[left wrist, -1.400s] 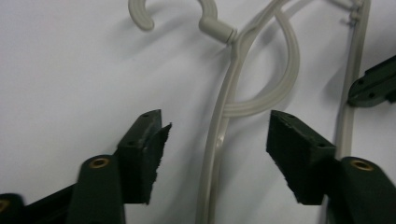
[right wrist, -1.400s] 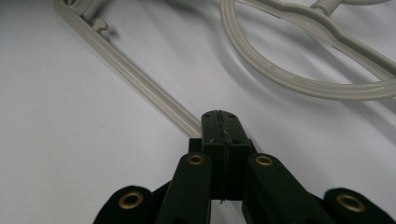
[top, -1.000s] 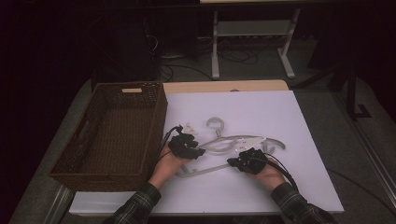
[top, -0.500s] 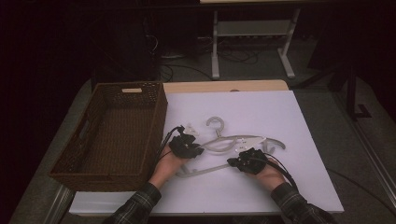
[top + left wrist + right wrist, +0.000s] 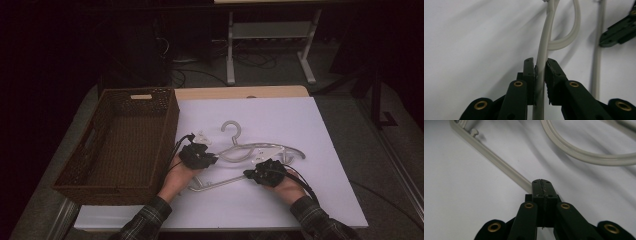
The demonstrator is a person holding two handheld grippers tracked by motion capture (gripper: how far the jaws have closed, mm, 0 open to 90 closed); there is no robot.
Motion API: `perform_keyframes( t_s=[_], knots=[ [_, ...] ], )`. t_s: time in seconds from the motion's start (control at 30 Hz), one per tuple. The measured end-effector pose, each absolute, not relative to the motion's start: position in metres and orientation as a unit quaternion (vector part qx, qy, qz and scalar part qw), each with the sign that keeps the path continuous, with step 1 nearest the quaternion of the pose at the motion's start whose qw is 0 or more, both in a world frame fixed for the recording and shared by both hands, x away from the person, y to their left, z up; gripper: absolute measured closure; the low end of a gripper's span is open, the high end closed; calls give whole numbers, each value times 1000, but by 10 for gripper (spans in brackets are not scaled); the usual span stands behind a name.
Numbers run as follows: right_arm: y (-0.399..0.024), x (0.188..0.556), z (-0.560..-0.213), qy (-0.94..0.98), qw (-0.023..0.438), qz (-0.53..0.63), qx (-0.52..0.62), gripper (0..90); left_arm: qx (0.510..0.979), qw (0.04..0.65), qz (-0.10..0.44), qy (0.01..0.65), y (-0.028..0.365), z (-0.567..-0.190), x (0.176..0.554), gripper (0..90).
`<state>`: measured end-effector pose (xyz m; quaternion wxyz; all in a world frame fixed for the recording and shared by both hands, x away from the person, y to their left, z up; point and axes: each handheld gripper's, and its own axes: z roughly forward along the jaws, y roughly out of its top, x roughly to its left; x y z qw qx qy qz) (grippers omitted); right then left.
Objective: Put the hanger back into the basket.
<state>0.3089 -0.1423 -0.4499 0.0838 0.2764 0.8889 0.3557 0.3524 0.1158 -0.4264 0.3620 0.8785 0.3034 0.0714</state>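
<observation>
Clamping a pale grey plastic hanger [image 5: 541, 67]: left hand-held gripper [image 5: 540, 75], jaws just closed onto its thin, curved arm. Pinched shut at the straight lower bar: right hand-held gripper [image 5: 541, 188]. Lying flat mid-tabletop [image 5: 280, 117], hook pointing away, on a white sheet. Crowded on the left by a brown wicker basket [image 5: 165, 125], just beside the left hand. Open white room beyond and to the right.

both grippers are matte black: the left gripper [image 5: 540, 65] and right gripper [image 5: 541, 182] each have blocky pads on angular linkage arms, pinned with round brass-coloured rivets and dotted with small screw holes. thin black cables trail from them. the person's sleeves are dark plaid.
</observation>
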Motion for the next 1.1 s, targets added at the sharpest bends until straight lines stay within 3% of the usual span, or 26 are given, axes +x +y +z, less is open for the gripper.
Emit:
perform_keyframes(
  t_s=[0.8,1.1],
  knots=[
    [-144,310,-451,891,81,350,279,900,858,433,-4,275,119,-409,342,797],
    [-144,310,-451,890,80,350,279,900,858,439,-21,265,117,-410,342,719]
  ],
)
